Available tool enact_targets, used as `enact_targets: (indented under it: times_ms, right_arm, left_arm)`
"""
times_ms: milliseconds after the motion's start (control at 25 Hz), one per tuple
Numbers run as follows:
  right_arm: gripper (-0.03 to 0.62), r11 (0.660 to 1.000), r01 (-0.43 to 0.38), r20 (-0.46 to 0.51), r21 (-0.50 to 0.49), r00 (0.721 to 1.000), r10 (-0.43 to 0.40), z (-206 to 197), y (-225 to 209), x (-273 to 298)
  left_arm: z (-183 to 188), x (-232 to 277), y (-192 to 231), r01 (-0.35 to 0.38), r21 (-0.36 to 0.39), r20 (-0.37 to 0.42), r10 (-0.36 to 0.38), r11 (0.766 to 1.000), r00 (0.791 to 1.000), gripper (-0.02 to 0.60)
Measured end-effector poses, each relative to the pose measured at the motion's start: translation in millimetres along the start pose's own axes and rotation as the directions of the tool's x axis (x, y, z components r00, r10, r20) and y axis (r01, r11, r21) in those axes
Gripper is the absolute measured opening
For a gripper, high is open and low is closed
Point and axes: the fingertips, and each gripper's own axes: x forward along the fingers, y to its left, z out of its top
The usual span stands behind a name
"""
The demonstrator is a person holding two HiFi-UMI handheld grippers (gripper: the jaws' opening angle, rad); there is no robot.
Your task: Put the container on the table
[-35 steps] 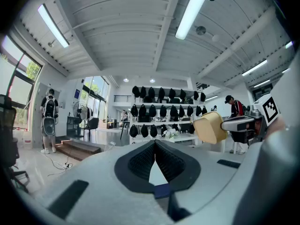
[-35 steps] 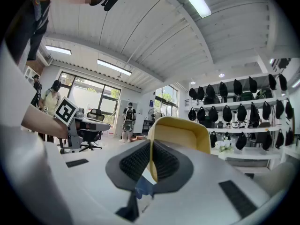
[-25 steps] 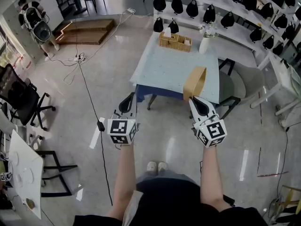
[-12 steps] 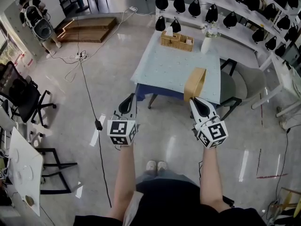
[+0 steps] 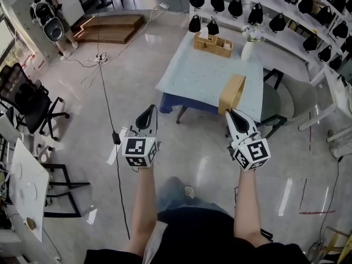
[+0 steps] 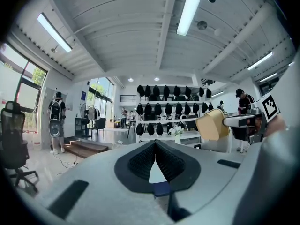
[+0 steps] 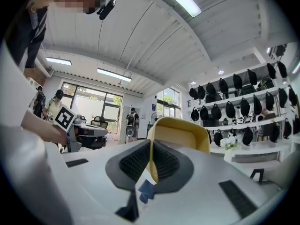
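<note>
The right gripper (image 5: 233, 114) is pinching the container (image 5: 231, 93) by its wall near the table (image 5: 198, 76). The left gripper (image 5: 147, 116), jaws pressed together, is hovering before the table.

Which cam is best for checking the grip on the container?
Right gripper view: close-up of the right tongs shut on the wall of the container. Head view shows the whole container on edge by the table, not the contact. Left gripper view shows it small at the right.

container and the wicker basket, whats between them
Only bare tablecloth, seen in the head view; the container is held by the right gripper, the basket sits at the far edge.
</note>
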Motion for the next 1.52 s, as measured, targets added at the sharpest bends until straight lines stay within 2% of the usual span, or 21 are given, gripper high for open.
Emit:
enact_targets:
  times_ms: [200,440,640,840,1040,1200,1360,1520]
  right_arm:
    - [0.018,0.999,-0.037,-0.004,-0.012,0.999,0.037,-1,0,18]
    - [0.018,0.998,-0.056,0.001,-0.016,0.998,0.056,-7,-11,64]
    - [0.018,0.998,-0.055,-0.002,-0.038,0.998,0.055,-16,-18,122]
    - [0.018,1.000,0.006,0.000,-0.023,1.000,-0.006,-33,-34,199]
    - [0.018,0.997,0.082,-0.041,-0.007,0.996,-0.082,-45,-58,281]
    - [0.018,0.991,0.135,-0.055,0.005,0.989,-0.135,-44,-76,345]
    - [0.018,0.982,0.188,-0.063,0.010,0.980,-0.187,-41,-94,398]
    - [0.018,0.966,0.258,-0.070,0.024,0.964,-0.256,-48,-112,429]
  left_arm:
    - [-5,3,17,-0.044,-0.019,0.001,0.044,0.999,0.999,0.008]
    - [-10,31,50,-0.070,-0.026,0.006,0.071,0.997,0.997,0.008]
    - [-9,69,102,-0.084,-0.020,0.026,0.085,0.996,0.996,0.008]
    - [-15,133,172,-0.067,-0.036,0.037,0.068,0.997,0.997,0.008]
    - [-23,217,224,0.017,-0.054,0.002,-0.017,0.998,1.000,0.008]
    - [-18,282,255,0.103,-0.058,-0.006,-0.104,0.993,0.995,0.008]
    - [-8,342,272,0.198,-0.039,-0.010,-0.199,0.979,0.980,0.008]
    - [-6,392,277,0.298,-0.009,-0.026,-0.298,0.955,0.954,0.008]
